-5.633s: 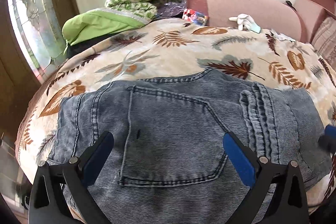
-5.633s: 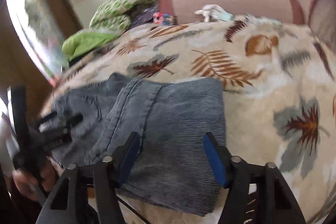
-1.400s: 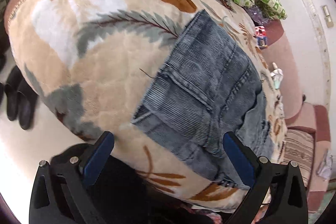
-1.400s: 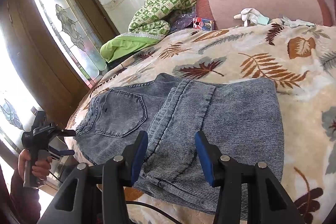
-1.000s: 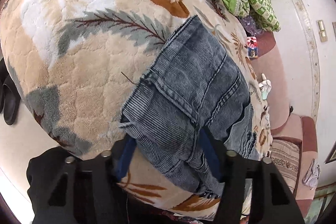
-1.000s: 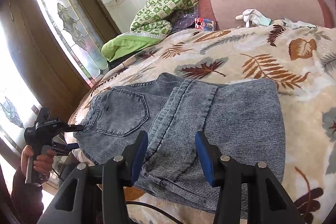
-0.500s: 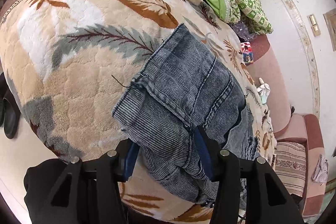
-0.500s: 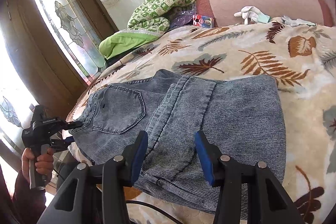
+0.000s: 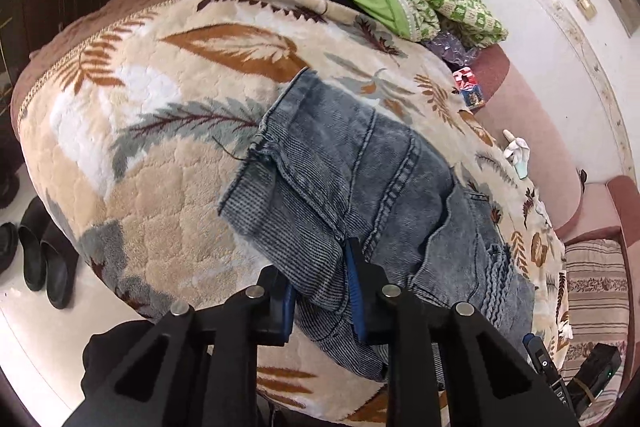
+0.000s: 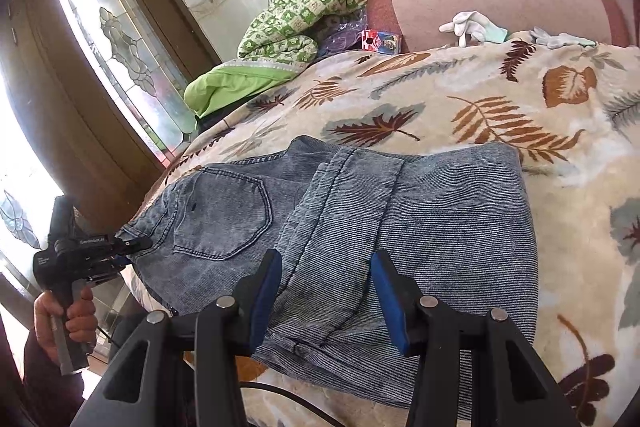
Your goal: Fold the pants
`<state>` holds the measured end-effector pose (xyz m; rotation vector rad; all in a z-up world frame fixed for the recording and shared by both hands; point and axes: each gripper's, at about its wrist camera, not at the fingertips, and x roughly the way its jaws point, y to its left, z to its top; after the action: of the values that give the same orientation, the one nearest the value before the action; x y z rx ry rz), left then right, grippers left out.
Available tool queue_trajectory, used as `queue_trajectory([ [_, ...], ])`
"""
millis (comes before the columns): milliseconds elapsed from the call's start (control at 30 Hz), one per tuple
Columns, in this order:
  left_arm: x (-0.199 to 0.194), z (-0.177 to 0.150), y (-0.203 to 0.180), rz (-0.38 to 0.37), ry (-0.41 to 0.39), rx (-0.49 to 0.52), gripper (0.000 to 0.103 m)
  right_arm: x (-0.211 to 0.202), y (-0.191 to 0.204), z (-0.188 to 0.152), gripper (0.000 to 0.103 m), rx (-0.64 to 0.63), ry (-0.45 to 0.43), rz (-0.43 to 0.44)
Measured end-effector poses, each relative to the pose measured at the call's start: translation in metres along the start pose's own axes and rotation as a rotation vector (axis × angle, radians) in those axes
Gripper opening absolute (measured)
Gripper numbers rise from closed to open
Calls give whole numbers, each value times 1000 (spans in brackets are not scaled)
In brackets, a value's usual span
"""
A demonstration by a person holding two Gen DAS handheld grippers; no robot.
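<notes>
Denim pants (image 10: 360, 227) lie part-folded on the leaf-print blanket (image 10: 520, 107), the left gripper (image 9: 320, 287) having just closed its jaws onto their waistband edge, ready for folding over, while the right gripper (image 10: 326, 291) hovers with jaws apart.

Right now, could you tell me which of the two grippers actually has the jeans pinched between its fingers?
The left gripper: its fingers have just been closing and now pinch the waistband edge of the jeans. The right gripper only hovers over the denim, fingers apart.
</notes>
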<state>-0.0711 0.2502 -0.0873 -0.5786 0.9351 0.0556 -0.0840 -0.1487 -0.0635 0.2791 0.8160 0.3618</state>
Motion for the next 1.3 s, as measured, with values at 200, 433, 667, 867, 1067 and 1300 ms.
queue_trajectory([
  [200,19,4,5,25,56,-37,46,2,-1,0,51,4,7,-5],
  [433,30,3,10,-18,59,-70,39,5,-4,-1,51,12,17,-14],
  [667,20,7,0,-15,3,-27,20,6,-4,-1,51,14,21,-16],
  [867,-3,7,-27,4,-62,77,19,3,-9,2,51,40,11,-29],
  [1067,-32,5,-70,-15,-140,211,19,-7,-22,9,51,96,-27,-54],
  [1300,-56,-11,-147,-95,-201,433,19,-30,-61,21,51,283,-92,-93],
])
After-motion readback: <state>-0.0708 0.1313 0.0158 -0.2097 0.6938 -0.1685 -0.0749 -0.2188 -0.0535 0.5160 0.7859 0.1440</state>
